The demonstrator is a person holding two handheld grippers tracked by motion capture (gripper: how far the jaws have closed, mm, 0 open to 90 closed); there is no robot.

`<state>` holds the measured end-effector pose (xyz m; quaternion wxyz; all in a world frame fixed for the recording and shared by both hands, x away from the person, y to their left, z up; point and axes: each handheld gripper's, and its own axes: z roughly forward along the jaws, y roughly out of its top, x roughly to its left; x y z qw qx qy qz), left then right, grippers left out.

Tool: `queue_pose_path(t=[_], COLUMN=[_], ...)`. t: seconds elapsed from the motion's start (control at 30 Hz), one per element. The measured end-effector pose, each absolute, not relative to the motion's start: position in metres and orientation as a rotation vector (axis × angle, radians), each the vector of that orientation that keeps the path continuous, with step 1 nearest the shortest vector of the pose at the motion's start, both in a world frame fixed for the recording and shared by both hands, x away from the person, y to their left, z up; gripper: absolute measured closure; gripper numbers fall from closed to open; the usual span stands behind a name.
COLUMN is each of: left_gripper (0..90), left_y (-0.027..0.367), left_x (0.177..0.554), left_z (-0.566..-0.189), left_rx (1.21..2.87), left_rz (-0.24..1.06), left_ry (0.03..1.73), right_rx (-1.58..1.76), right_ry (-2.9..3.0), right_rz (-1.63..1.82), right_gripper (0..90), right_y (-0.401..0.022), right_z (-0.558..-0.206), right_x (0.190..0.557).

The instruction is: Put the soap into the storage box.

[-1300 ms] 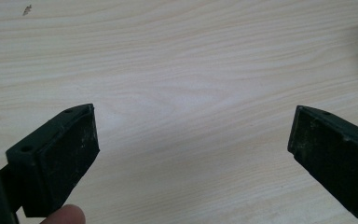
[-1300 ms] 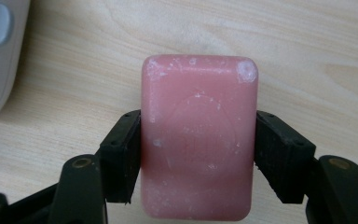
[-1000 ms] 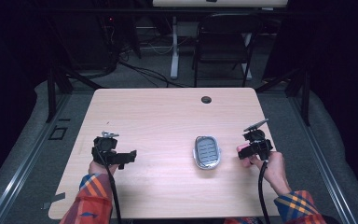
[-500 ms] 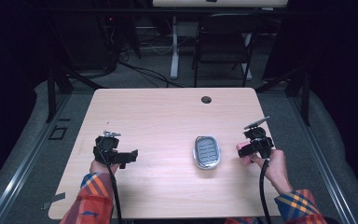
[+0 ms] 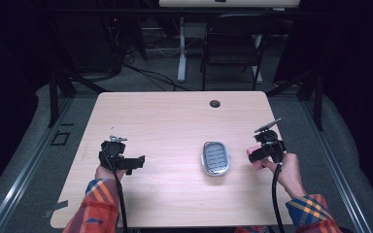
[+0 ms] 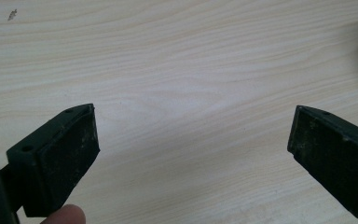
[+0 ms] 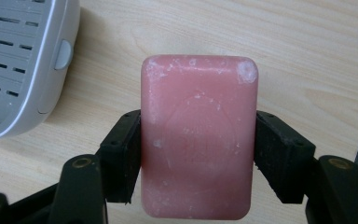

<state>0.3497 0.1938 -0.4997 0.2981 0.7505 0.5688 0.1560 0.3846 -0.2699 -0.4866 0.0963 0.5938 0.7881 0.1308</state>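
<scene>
The pink rectangular bar of soap [image 7: 198, 135] has been picked up and is clamped by its long sides in the right gripper [image 5: 262, 153], just right of the empty grey slotted plastic soap dish [image 5: 215, 158]. Placing it in the dish is judged outstanding. The left gripper [image 6: 191, 149], fingers [image 6: 70, 154] spread wide and empty, is held low, well left of the dish.

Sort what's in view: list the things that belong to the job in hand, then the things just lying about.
In the job:
- pink soap bar, clamped in the right gripper
- grey soap dish on the table
- left gripper, open, idle

Lying about:
- chair beyond the table
- floor cables
</scene>
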Motion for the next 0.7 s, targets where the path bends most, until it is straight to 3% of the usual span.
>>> queue_pose_path(t=[0.7], left_gripper=[2.0], left_y=[0.191], left_x=[0.350], left_z=[-0.500], left_rx=[1.998], left_rz=[0.407], left_ry=[1.510], right_rx=[1.699], right_ry=[2.330], right_rz=[0.401], right_gripper=[37.1], right_y=[-0.253], right_z=[-0.471], right_x=[0.392])
